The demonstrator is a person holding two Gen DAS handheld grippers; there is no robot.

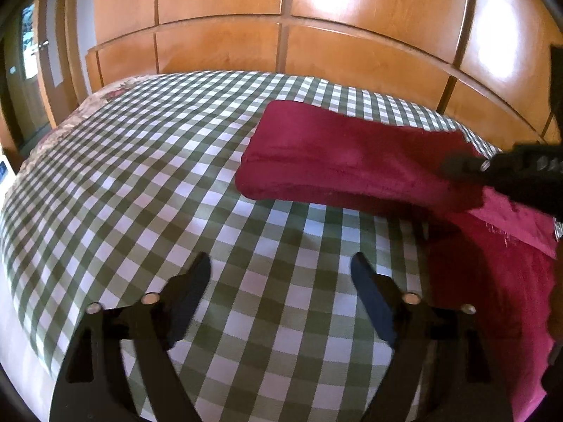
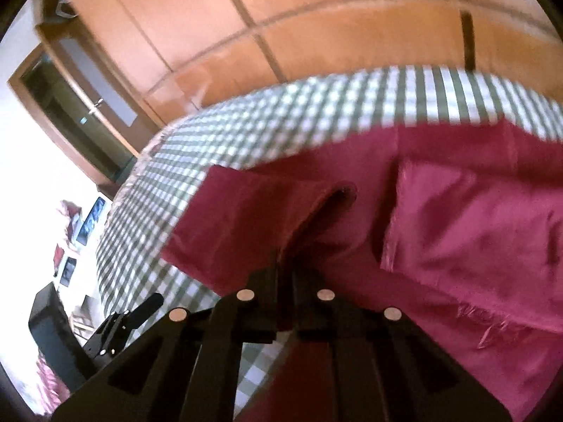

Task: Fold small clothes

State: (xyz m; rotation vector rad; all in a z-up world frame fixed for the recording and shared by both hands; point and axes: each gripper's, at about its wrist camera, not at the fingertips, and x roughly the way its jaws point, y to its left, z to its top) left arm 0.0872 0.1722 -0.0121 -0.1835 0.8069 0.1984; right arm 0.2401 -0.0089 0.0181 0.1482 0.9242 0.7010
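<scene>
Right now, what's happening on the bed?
A person with two handheld grippers is folding a dark red garment on a green checked bedspread. The right gripper is shut on a fold of the cloth, lifting it. The left gripper is open over bare bedspread, holding nothing. The fold isn't finished.

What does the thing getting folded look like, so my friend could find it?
Look at the bed with the green-and-white checked sheet, in front of the wooden wardrobe. On its right side lies a dark red cloth, pinched by the right gripper. It is the only plain, unchecked thing there.
</scene>
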